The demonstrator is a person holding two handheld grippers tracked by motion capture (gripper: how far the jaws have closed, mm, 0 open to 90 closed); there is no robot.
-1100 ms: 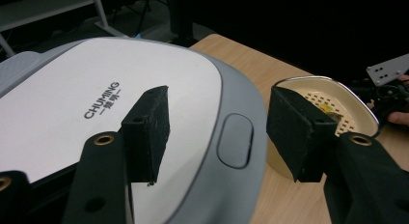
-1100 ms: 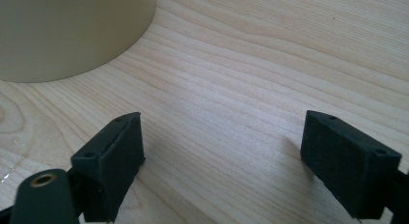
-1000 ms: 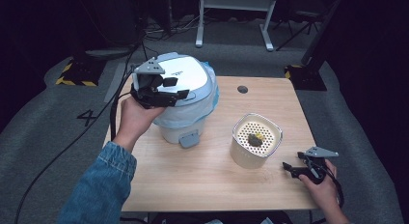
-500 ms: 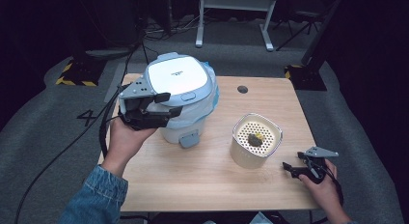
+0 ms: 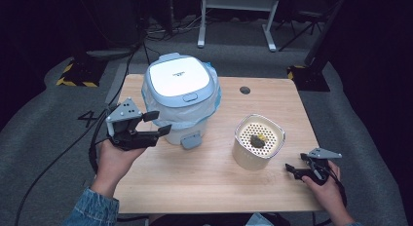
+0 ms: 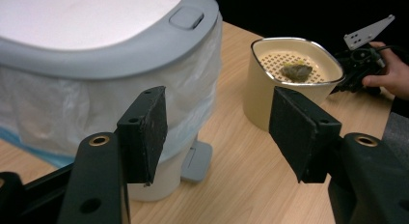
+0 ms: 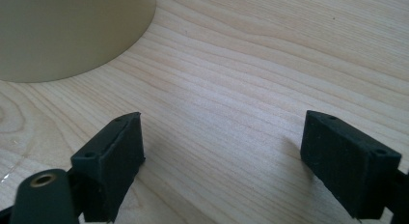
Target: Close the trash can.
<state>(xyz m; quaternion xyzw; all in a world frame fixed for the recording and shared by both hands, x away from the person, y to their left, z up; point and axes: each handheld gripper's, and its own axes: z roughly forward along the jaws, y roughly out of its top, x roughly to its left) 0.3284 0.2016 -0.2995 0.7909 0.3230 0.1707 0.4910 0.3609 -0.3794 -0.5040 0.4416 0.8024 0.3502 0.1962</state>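
A white bin [image 5: 180,97] with a grey-blue rim and a plastic liner stands at the table's back left, lid down; it also shows in the left gripper view as the bin [image 6: 96,50]. My left gripper [image 5: 158,122] hovers open just left of its front, and from the left gripper [image 6: 219,132] I look past its foot pedal [image 6: 197,161]. A cream pot [image 5: 258,141] with a perforated insert holds a dark scrap [image 6: 295,72]. My right gripper [image 5: 296,163] rests open near the table's right front. The right gripper [image 7: 224,156] has bare wood between its jaws and the cream pot [image 7: 72,31] ahead.
The wooden table [image 5: 204,182] has a round cable hole [image 5: 245,90] at the back. Cables trail over the grey floor at the left [image 5: 53,158]. A white stand frame [image 5: 234,21] and a hazard-striped base [image 5: 78,72] sit behind the table.
My left gripper has come off the top of the bin lid and dropped down and toward me, to the bin's left front. The right gripper has stayed put.
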